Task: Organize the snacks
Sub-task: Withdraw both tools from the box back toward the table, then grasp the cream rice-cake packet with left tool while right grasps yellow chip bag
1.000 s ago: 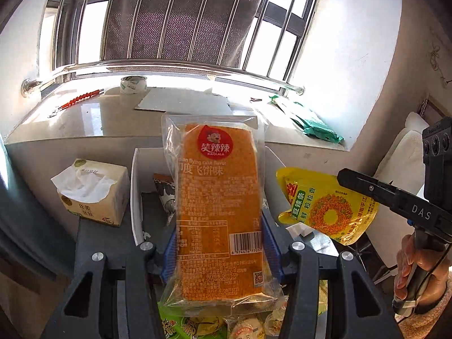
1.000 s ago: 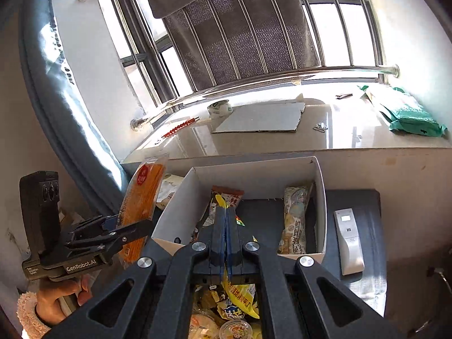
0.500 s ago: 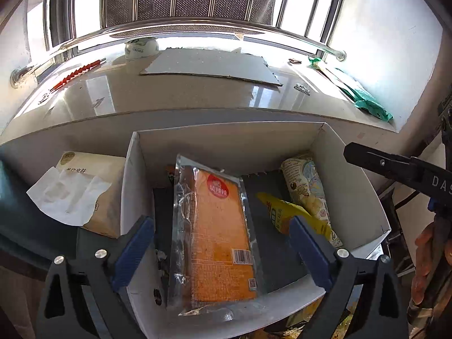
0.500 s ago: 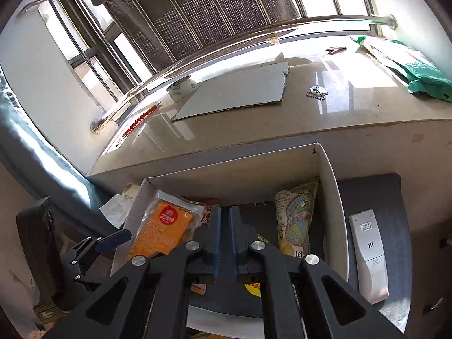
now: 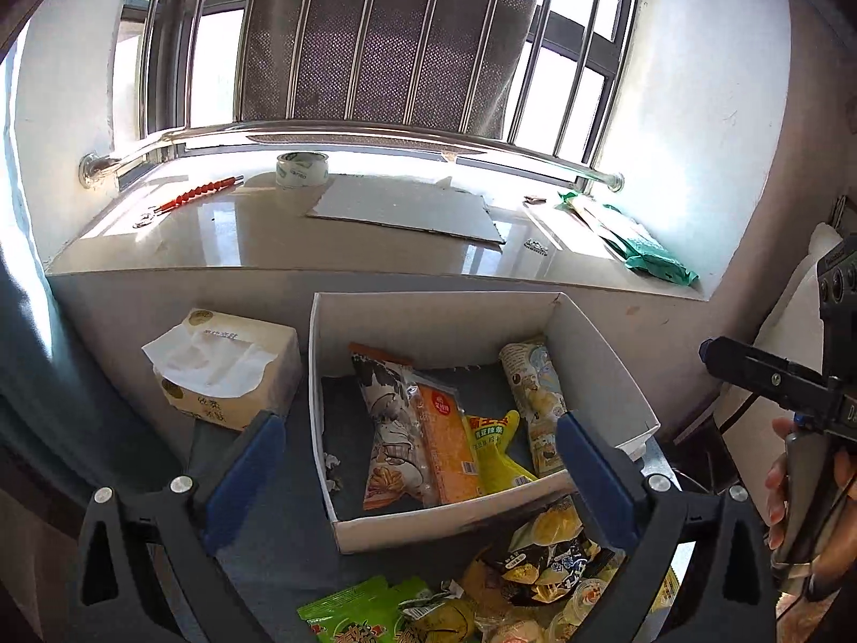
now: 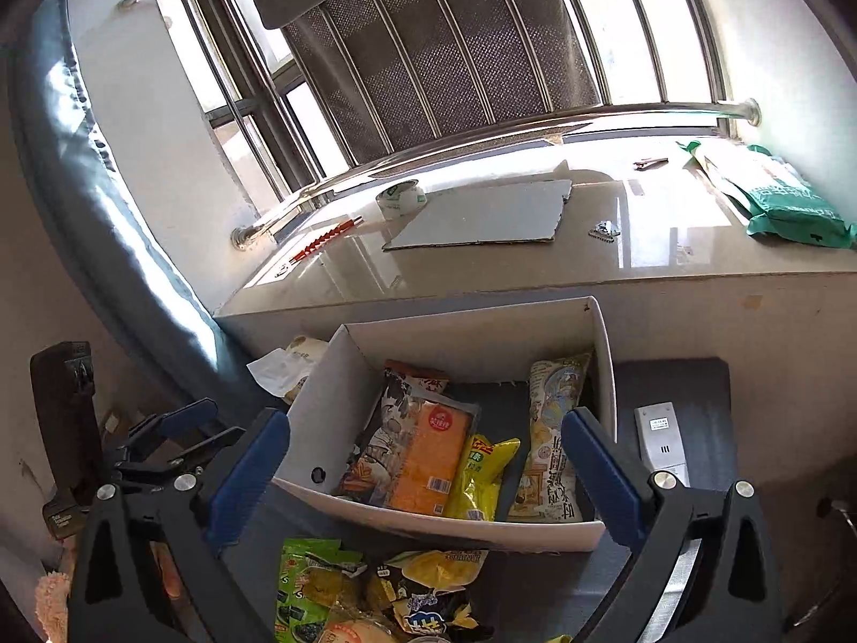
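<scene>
Both grippers hang above the near side of the white box (image 5: pixel 600 353), each with its fingers spread wide and holding nothing: the left gripper (image 5: pixel 418 461) over the box's near-left corner, the right gripper (image 6: pixel 423 471) over its near wall. Inside the box four packets lie side by side: a cartoon-printed crisp bag (image 5: pixel 388 428) toward the left wall, an orange cake pack (image 5: pixel 447 450) overlapping it, a yellow pouch (image 5: pixel 493 450) next along, and a pale illustrated packet (image 5: pixel 535 402) leaning near the right wall. On the bench just in front of the box sits the loose snack pile (image 6: pixel 375 595), green and yellow wrappers jumbled with small cups.

The box looks like thin folded card, light and open-topped; a finger catching its near wall on the way down would probably shove it along the dark, matte bench. The wrappers are glossy, crinkled film over soft or brittle contents, so a hard squeeze could crush what is inside, and a pinch on a slick edge may slip. The pile is tangled, so one grab might drag two packets. The orange pack is flat and slab-like in clear film, resting on the puffy bag; another packet dropped there may slide off. A tissue box (image 5: pixel 225 369) stands just left of the white box, a remote (image 6: pixel 661 445) just right.
</scene>
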The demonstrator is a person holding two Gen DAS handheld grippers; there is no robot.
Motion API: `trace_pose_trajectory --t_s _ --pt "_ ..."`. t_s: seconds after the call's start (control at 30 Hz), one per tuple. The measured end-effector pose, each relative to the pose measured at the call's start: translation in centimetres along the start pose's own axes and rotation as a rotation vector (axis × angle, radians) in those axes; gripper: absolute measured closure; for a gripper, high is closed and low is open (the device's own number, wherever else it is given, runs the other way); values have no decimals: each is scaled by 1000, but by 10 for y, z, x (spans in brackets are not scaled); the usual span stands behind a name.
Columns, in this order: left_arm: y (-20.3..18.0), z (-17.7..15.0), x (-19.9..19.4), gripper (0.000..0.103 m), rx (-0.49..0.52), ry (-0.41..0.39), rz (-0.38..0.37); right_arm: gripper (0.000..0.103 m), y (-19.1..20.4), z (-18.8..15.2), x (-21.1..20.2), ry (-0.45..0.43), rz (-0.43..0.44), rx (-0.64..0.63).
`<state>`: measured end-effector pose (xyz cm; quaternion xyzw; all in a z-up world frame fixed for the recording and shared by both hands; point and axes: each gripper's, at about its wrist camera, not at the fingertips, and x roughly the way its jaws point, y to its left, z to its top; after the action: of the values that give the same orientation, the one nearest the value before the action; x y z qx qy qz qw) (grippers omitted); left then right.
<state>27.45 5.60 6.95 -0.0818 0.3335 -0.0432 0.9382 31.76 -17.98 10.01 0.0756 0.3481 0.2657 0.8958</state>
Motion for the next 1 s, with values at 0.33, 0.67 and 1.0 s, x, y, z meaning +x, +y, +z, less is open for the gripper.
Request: trace_pose_trajectory --t_s 0.33,0.67,1.0 --pt "2 -135 -113 0 -29 -85 -21 0 5 -136 -89 -76 7 -98" --pt "8 -230 -130 0 -94 3 13 0 -21 -266 -128 21 -91 25" --pt "1 -235 -133 0 -107 3 3 0 -13 -236 -80 70 -153 -116"
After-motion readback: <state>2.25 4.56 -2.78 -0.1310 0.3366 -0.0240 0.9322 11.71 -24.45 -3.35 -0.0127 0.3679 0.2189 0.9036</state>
